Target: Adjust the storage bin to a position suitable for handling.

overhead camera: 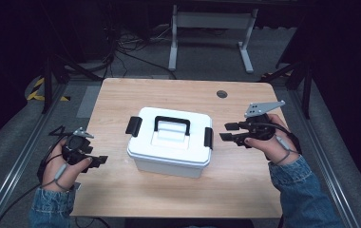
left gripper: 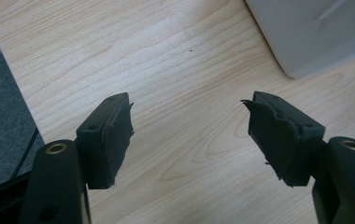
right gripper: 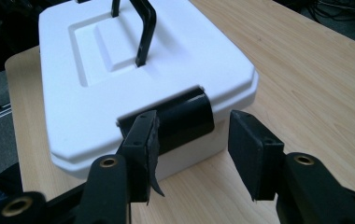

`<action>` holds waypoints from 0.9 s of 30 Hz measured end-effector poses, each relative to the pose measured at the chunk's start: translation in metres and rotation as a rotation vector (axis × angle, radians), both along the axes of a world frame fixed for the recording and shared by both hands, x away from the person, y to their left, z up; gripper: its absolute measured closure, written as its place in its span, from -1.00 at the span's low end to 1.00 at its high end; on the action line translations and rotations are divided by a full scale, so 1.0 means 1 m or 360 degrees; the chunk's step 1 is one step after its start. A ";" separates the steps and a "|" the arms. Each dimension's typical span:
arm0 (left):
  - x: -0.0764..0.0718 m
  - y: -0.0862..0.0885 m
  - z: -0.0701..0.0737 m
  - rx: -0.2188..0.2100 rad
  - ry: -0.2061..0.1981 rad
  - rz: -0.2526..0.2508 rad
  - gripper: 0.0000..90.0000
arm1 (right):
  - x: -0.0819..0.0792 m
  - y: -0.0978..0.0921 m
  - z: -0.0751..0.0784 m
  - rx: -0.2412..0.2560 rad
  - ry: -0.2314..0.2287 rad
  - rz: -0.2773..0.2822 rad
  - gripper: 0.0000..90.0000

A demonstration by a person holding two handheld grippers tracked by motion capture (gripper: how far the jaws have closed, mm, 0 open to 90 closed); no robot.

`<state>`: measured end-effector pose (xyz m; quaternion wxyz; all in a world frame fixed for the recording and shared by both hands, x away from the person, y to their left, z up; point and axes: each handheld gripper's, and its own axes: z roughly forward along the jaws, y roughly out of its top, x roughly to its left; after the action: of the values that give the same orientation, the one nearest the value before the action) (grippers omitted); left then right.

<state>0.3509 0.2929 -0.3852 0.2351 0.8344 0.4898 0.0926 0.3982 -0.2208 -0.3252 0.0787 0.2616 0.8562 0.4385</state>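
Facing right gripper [right gripper: 192, 140]: smooth white plastic box [right gripper: 96, 88], glossy black latch [right gripper: 185, 119].

The box [overhead camera: 170, 142] sits mid-table [overhead camera: 245, 190], between the left claw [overhead camera: 99, 160] and right claw [overhead camera: 229, 131].

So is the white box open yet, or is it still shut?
Still shut. The lid sits flat on the white box, and the black latch on its near end looks closed. The right tool, jaws open, is lined up at that latch without touching it. The left tool waits open beside the box. Unlatching and lifting the lid likely remain.
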 end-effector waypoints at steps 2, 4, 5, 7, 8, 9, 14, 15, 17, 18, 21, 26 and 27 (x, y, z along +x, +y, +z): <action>0.000 0.000 0.000 0.0000 -0.0003 0.0001 -0.32 | 0.001 0.003 0.001 0.0000 -0.0004 0.0007 0.18; 0.000 0.000 -0.001 -0.0002 -0.0006 0.0002 -0.33 | 0.002 0.009 0.004 -0.0001 -0.0007 0.0024 0.18; 0.000 0.000 -0.001 -0.0002 -0.0007 -0.0002 -0.33 | 0.003 0.011 0.005 0.0000 -0.0006 0.0028 0.18; 0.001 0.001 -0.002 0.0001 -0.0003 -0.0009 -0.34 | 0.004 0.016 0.007 -0.0002 -0.0008 0.0033 0.17; 0.001 0.001 -0.002 0.0001 -0.0005 -0.0009 -0.34 | 0.005 0.018 0.008 -0.0001 -0.0004 0.0037 0.16; 0.001 0.001 -0.002 0.0001 -0.0005 -0.0009 -0.33 | 0.005 0.018 0.008 -0.0001 -0.0004 0.0037 0.16; 0.001 0.001 -0.002 0.0007 -0.0016 -0.0017 -0.33 | 0.010 0.030 0.011 -0.0010 0.0007 0.0059 0.16; 0.001 0.001 -0.002 0.0003 -0.0011 -0.0018 -0.33 | 0.011 0.032 0.011 -0.0016 0.0005 0.0066 0.16; 0.001 0.000 -0.002 0.0005 -0.0008 -0.0019 -0.33 | 0.014 0.036 0.012 -0.0028 0.0004 0.0072 0.16; 0.002 0.000 -0.003 0.0006 -0.0010 -0.0025 -0.33 | 0.015 0.039 0.012 -0.0034 0.0011 0.0067 0.16; 0.002 0.000 -0.003 0.0006 -0.0011 -0.0029 -0.33 | 0.021 0.045 0.012 -0.0061 0.0016 0.0073 0.14; 0.003 0.000 -0.004 0.0009 -0.0008 -0.0030 -0.33 | 0.026 0.056 0.011 -0.0079 0.0028 0.0098 0.13; 0.003 0.000 -0.004 0.0011 -0.0008 -0.0032 -0.33 | 0.027 0.058 0.010 -0.0080 0.0029 0.0106 0.13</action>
<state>0.3541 0.2934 -0.3892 0.2343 0.8399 0.4804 0.0941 0.4256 -0.1633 -0.3148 0.0629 0.2349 0.8758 0.4169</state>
